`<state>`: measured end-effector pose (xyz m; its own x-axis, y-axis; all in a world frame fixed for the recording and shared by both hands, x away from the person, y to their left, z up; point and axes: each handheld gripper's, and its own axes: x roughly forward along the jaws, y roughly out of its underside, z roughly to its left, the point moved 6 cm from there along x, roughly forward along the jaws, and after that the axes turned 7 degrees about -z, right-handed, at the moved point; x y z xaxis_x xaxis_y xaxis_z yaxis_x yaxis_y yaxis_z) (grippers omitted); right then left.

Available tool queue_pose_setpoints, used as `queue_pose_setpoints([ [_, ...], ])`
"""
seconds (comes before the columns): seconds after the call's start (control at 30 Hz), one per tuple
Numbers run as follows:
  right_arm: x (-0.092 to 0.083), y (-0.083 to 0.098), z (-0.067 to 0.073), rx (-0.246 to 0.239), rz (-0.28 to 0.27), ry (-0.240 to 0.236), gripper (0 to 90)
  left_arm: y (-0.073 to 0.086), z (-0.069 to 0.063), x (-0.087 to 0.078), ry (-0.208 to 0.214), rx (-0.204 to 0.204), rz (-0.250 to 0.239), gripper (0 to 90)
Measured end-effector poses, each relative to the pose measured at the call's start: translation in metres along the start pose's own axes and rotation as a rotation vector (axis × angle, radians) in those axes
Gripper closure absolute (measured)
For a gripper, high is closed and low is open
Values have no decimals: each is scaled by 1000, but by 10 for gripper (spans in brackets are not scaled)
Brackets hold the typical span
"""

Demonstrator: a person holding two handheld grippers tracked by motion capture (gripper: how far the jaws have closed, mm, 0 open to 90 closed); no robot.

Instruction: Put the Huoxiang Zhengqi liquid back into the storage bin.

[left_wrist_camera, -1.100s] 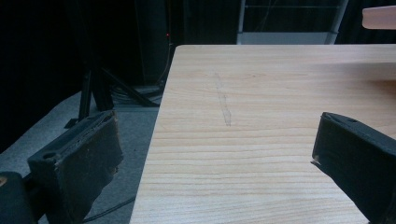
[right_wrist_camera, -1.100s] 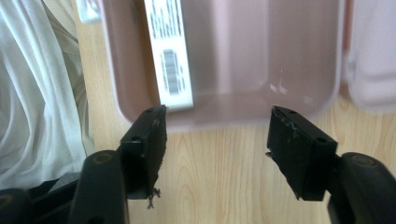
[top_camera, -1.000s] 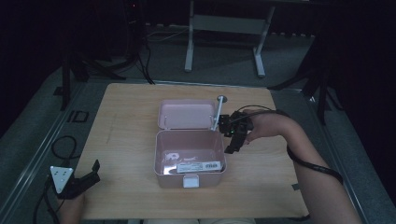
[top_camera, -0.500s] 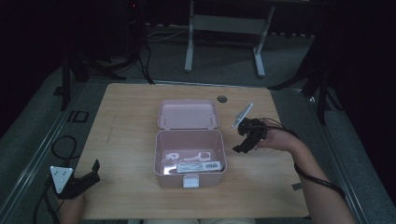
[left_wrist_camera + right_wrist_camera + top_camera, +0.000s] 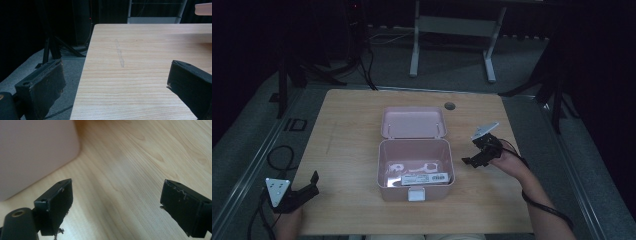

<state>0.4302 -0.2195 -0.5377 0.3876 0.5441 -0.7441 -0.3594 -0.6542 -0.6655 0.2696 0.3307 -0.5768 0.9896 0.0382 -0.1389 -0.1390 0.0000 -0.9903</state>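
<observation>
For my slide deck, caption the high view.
Open pink box centred on wooden table, both claws open and apart from it.

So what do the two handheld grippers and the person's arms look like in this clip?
Both grippers, left and right, are black with two blocky jaws, scuffed at the pads. Each carries a grey three-cornered plate with small dots. A dark cable trails from the left one. The forearms look bare, and a dark cord loops round the right forearm.

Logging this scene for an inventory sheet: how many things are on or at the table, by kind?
Pink box, lid open: 1
Grippers, left and right: 2
White items in the box, too small to count: unclear
Total, apart from those items: 3
</observation>
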Motion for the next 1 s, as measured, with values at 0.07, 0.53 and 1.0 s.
queue_pose_setpoints([
  [0.07,2,10,-4,44,-84,66,110,0,0,0,0,0,0,16],
  [0.53,-7,51,-22,182,-314,310,110,0,0,0,-2,2,-1,16],
  [1.0,-35,92,-39,368,-423,464,110,0,0,0,-2,5,0,16],
])
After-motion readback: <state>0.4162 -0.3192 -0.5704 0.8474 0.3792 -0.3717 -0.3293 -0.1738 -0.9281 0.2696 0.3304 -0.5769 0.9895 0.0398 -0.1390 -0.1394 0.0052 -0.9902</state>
